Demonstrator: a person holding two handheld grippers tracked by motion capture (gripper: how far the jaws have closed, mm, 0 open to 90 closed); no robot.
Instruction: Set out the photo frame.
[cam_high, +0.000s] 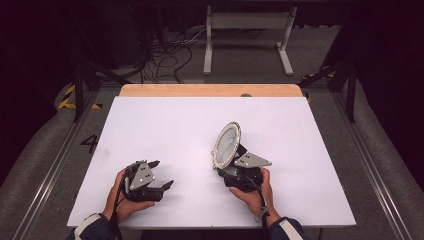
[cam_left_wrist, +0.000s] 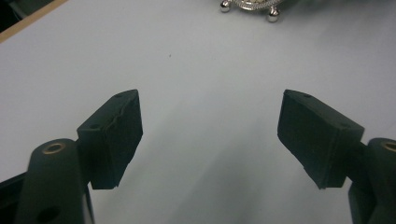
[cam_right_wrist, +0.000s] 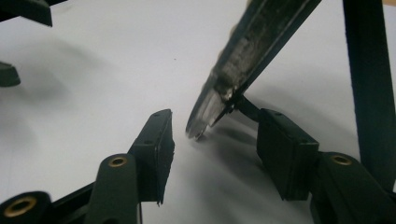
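1. We see a small oval mirror (cam_high: 227, 145) with a beaded silver frame standing tilted on the white table (cam_high: 175, 125), right of centre and close to the near edge.
2. Our right gripper (cam_high: 234, 161) sits just behind and beside the mirror, held in the right hand (cam_high: 255, 192); its grey three-cornered plate lies on top.
3. In the right gripper view the mirror's edge (cam_right_wrist: 252, 60) slants down between the two black jaws, and its lower tip meets the table in the gap. The jaws stand moderately wide, and neither pad presses on the frame, so the mirror rests on its own prop and is not gripped.
4. A dark strut (cam_right_wrist: 245, 106) runs from the back of the frame toward the right-hand pad; we cannot tell whether it touches that pad.
5. Our left gripper (cam_high: 162, 175) lies low over the table well to the left of the mirror, held in the left hand (cam_high: 122, 200). Its jaws are spread wide with bare table between them.
6. In the left gripper view the mirror's base (cam_left_wrist: 250, 7) shows at the top edge, with two small ball feet on the table, well apart from the jaws.
7. We read no brand, label or writing on the mirror or the grippers. On the floor left of the table a painted mark (cam_high: 90, 143) looks like a 4.
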